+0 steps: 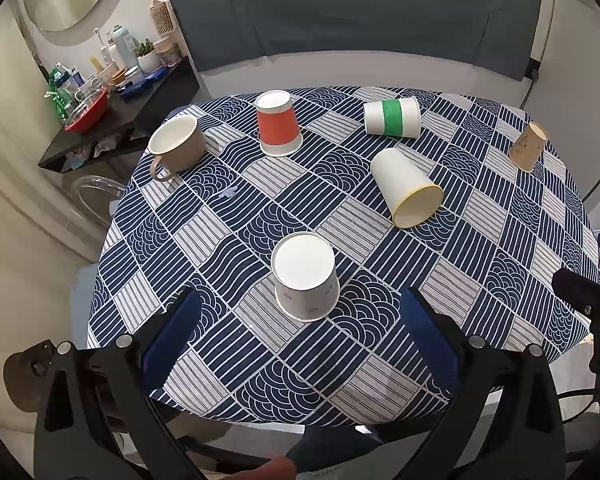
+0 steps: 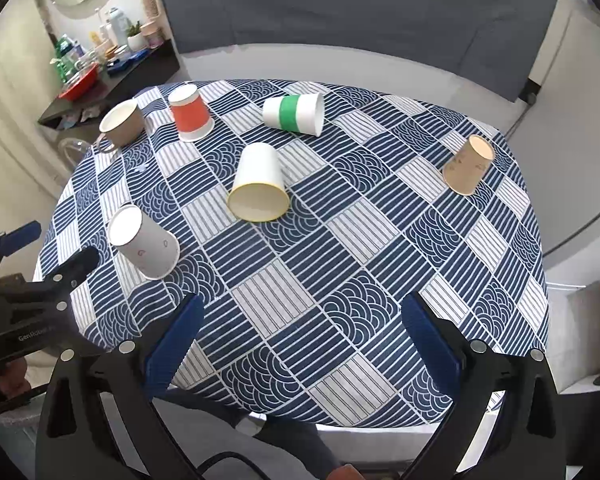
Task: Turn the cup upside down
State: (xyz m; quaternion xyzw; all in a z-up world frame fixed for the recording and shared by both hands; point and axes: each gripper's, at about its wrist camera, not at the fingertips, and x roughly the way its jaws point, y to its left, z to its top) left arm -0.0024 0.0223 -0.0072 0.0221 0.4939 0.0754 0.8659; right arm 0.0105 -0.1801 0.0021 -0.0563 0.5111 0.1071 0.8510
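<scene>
Between my left hand-held gripper's (image 1: 300, 312) wide-spread fingers, a white cup (image 1: 305, 276) stands inverted; my right hand-held gripper (image 2: 300, 312) gapes empty.

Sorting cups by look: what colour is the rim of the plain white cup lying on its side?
Yellow rim on the white cup, clearest in the right wrist view.

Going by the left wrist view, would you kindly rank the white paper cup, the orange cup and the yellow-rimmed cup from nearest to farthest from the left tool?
1. White paper cup: upside down, just ahead of the left tool.
2. Yellow-rimmed cup: on its side, mid-table right.
3. Orange cup: upside down, far side.
</scene>
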